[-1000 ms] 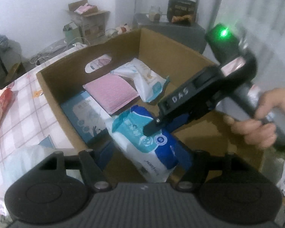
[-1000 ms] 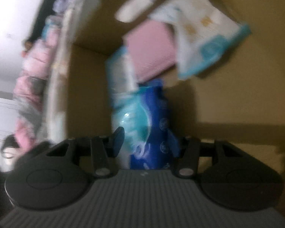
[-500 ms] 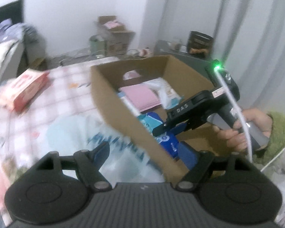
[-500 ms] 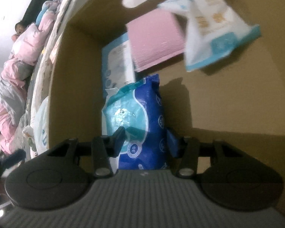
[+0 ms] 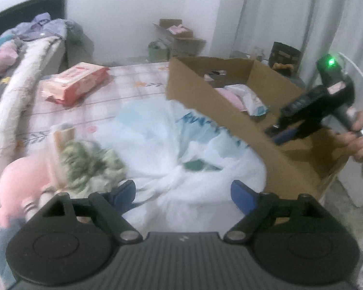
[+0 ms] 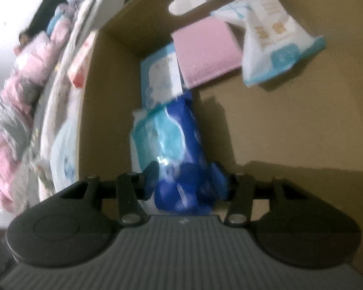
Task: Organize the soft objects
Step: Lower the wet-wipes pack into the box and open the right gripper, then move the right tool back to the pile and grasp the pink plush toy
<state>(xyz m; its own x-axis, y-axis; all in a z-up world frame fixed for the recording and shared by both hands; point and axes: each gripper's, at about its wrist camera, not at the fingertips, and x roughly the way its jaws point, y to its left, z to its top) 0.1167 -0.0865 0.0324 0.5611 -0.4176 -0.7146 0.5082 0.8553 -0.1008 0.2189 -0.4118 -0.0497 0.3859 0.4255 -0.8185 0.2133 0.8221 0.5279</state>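
Bedspread (image 5: pixel 138 89) under cardboard box (image 5: pixel 230 118) of soft packs, right fingers (image 6: pixel 220 178) clamping blue pack (image 6: pixel 179 145), left fingers (image 5: pixel 123 192) spread empty.

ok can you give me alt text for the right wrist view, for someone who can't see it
The right gripper reaches into a cardboard box, its fingers on either side of a blue and teal soft pack standing against the box's left wall. Deeper in the box lie a pink flat pack, a white and light-blue pouch and a pale blue pack; bedding shows outside, at left.
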